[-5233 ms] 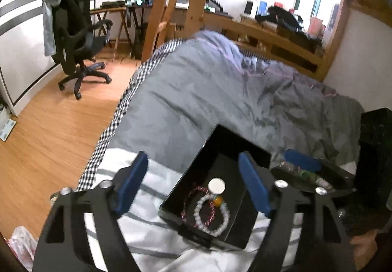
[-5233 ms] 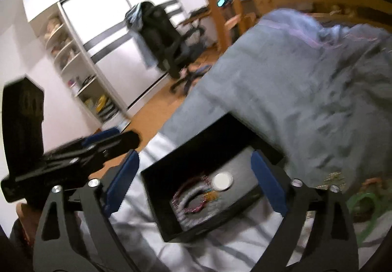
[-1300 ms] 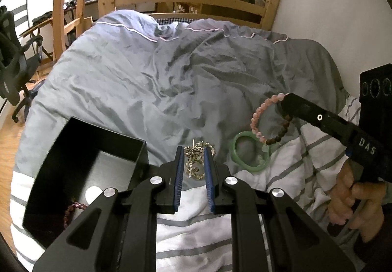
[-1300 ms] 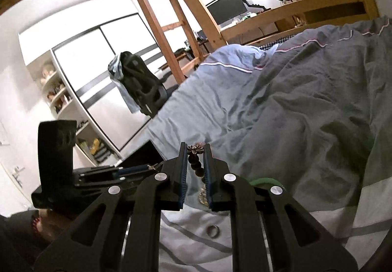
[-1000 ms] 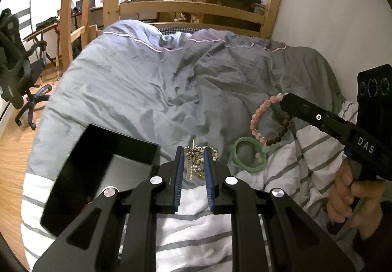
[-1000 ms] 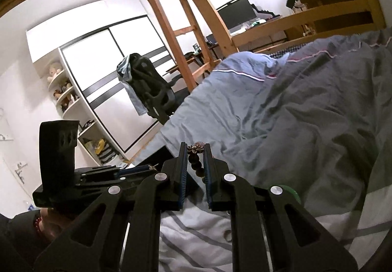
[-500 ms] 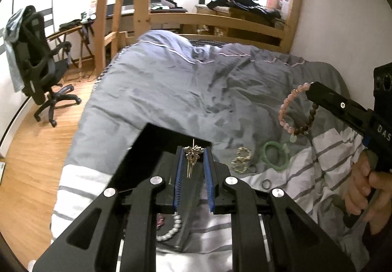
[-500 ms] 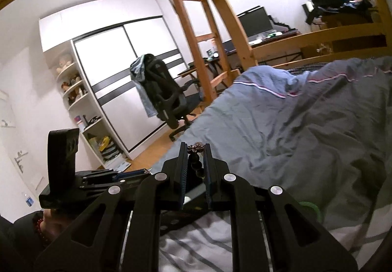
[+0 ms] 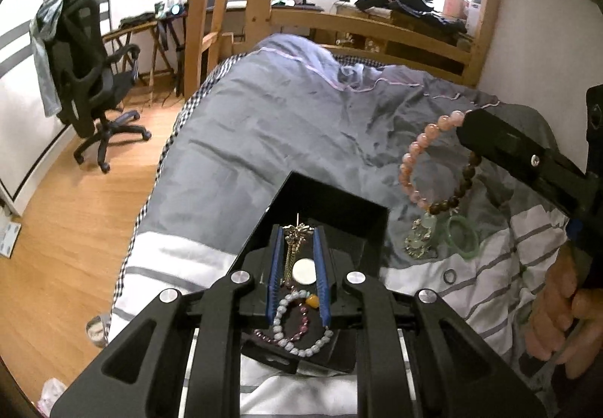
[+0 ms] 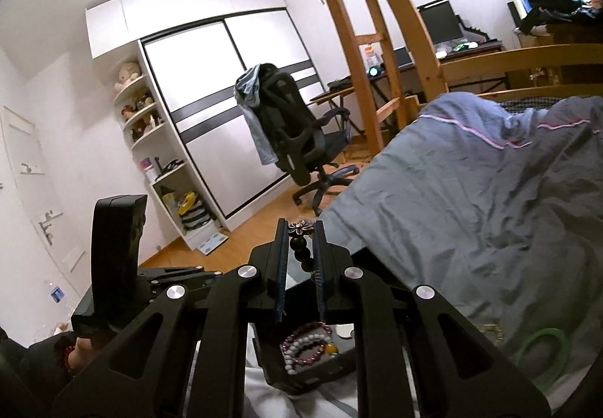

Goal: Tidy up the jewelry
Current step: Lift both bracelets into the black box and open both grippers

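Note:
A black jewelry box (image 9: 331, 199) lies on the bed and holds a white bead bracelet (image 9: 297, 339), a dark red bracelet and a white disc (image 9: 304, 271). My left gripper (image 9: 297, 229) hangs over the box with its jaws slightly parted around a gold necklace (image 9: 292, 248). My right gripper (image 10: 300, 224) is shut on a pink and brown bead bracelet (image 9: 422, 158), held above the bed right of the box. The box also shows in the right wrist view (image 10: 301, 376).
A green bangle (image 9: 462, 237), a pale pendant (image 9: 420, 241) and a small ring (image 9: 449, 276) lie on the grey and striped bedding right of the box. An office chair (image 9: 90, 79) stands on the wooden floor to the left.
My left gripper has carried the gold necklace from the bedding left to over the box, and its jaws have parted a little. My right gripper has lifted the bead bracelet and followed left.

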`<action>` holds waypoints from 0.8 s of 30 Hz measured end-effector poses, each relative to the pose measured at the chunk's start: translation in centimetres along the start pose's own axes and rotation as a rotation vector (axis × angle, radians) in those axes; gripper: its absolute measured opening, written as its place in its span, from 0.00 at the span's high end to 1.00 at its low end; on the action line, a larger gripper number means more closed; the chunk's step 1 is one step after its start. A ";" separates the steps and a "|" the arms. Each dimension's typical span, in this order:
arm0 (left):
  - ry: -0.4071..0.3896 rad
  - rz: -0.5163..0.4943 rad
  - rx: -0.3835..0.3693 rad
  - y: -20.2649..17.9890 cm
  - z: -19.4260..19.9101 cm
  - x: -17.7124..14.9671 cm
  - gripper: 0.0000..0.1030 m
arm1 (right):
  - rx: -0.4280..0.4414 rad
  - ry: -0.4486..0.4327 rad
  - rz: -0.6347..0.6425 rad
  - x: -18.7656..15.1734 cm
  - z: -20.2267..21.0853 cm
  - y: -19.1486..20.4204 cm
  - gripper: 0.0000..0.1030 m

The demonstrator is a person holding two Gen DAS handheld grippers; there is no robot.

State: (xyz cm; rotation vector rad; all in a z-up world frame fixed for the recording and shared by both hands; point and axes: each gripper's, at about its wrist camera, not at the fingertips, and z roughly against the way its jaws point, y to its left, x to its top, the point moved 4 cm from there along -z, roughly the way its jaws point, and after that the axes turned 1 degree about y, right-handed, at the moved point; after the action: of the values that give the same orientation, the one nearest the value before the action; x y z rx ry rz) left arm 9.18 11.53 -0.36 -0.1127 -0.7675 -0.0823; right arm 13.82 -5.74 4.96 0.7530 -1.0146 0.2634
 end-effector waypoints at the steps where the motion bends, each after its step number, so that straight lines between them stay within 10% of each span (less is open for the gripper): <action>1: 0.019 0.009 0.008 0.3 -0.4 -0.2 0.85 | 0.001 0.006 0.001 -0.1 -0.5 0.1 0.87; 20: 0.131 0.104 0.027 2.4 -2.5 -1.6 0.84 | -0.007 0.221 -0.047 -5.3 -7.9 -0.9 0.86; 24: 0.087 0.099 0.084 2.5 -1.8 -1.3 0.51 | -0.025 0.247 -0.062 -5.7 -8.1 -1.4 0.72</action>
State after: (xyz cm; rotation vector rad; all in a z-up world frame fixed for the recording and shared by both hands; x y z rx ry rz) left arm 9.79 13.85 -2.68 -0.0664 -0.6761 0.0391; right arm 17.01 -0.46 -2.93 0.7086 -0.7587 0.2824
